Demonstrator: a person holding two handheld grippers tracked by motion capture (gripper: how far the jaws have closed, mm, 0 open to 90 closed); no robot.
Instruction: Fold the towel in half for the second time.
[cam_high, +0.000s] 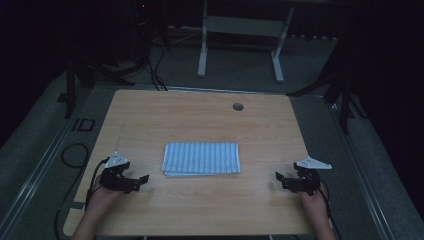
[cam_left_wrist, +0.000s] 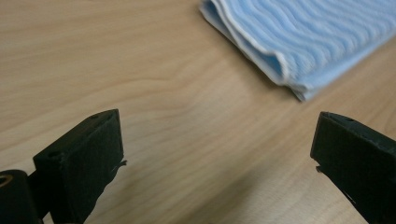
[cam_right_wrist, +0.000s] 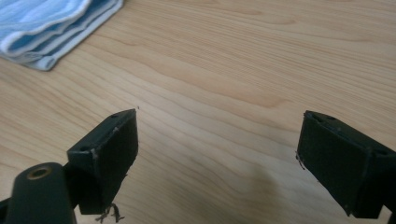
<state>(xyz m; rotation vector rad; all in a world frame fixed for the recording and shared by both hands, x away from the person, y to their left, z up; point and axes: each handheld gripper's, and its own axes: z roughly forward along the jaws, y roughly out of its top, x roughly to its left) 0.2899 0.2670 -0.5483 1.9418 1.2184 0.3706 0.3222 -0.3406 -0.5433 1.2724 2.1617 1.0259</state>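
Left hand-held gripper sat low near the counter's front-left, person's hand behind it, jaws wide apart and holding nothing. Right hand-held gripper mirrored it near the front-right, jaws also wide apart, nothing between them. Both pointed inward toward each other.

Left gripper view: bare wood between the jaws, towel corner up and to the right, clear of both jaws. Right gripper view: same story, towel corner at upper left, well clear.

Towel lay flat between the two grippers, a bit farther back, roughly centred on the counter. Folded to a rectangle, several layers showing at the edge, light blue with ribbed stripes, pale hem. Untouched by either gripper.

Farther back: round cable hole near the counter's rear edge. Beyond it, white frame legs on grey floor, dim.
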